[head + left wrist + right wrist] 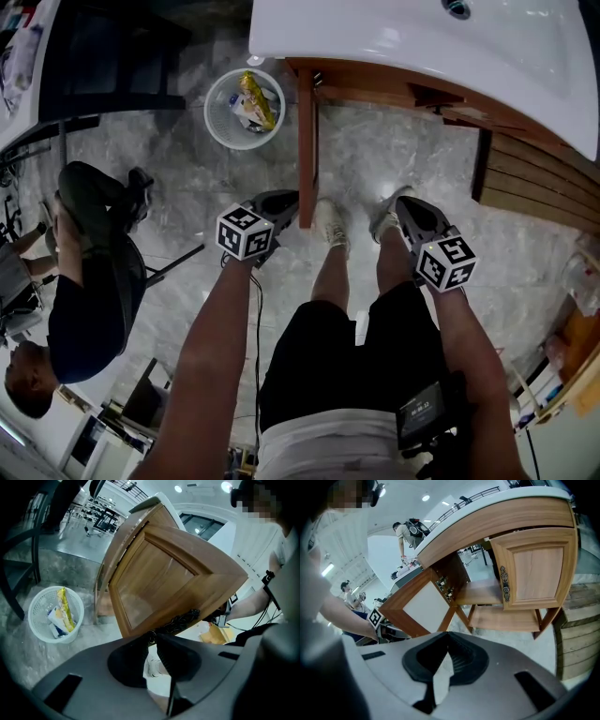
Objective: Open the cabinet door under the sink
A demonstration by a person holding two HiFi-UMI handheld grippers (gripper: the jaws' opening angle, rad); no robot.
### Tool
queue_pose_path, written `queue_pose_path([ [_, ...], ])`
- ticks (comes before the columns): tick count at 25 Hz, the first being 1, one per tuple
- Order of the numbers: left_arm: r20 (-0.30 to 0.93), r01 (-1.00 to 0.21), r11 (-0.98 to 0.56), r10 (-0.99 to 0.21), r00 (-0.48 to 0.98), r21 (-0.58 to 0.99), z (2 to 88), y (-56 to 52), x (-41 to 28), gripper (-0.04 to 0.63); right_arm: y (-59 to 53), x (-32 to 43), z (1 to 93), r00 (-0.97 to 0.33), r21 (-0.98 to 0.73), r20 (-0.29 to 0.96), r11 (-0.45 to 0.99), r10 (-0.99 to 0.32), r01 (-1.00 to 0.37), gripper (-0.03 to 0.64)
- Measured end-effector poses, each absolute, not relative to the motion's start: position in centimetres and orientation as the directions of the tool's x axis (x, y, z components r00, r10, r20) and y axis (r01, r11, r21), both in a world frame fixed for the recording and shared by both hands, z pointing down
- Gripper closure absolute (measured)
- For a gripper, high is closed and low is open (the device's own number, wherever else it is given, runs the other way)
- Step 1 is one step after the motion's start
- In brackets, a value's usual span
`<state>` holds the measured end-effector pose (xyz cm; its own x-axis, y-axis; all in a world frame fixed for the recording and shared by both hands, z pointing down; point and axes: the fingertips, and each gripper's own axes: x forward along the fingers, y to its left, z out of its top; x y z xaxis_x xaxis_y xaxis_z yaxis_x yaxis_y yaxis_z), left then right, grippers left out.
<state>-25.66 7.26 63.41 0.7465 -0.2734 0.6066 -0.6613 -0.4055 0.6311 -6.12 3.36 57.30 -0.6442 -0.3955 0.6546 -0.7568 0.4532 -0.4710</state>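
Observation:
The wooden cabinet (pixel 394 89) stands under the white sink (pixel 422 37). Its left door (pixel 307 141) is swung out and shows edge-on in the head view; in the left gripper view its panelled front (pixel 159 573) fills the middle. My left gripper (pixel 291 208) (pixel 151 638) is shut on the lower end of that door's dark ornate handle (pixel 180 619). The right door (pixel 534 571) is closed, its handle (pixel 503 583) on its left edge. My right gripper (pixel 398 204) (pixel 446 641) hangs shut and empty in front of the cabinet, apart from it.
A white wastebasket (pixel 244 108) (pixel 55 613) with wrappers stands left of the open door. A seated person (pixel 84 272) is further left beside a black desk (pixel 112 56). Wooden slats (pixel 544 183) lie at the right. Two bare shelves (pixel 506 618) show inside the cabinet.

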Motion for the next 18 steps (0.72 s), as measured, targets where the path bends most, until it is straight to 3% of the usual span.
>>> queue_pose_path([
  [10, 0.649, -0.705, -0.425, -0.295, 0.701, 0.568, 63.2, 7.4, -27.4, 0.532, 4.0, -5.5, 56.7, -0.632, -0.458, 0.657, 0.449, -0.411, -0.768, 0.603],
  [18, 0.742, -0.84, -0.357, -0.407, 0.533, 0.408, 63.6, 7.6, -30.9, 0.495, 2.6, -4.7, 55.8, -0.602, -0.431, 0.668, 0.433, -0.437, -0.792, 0.603],
])
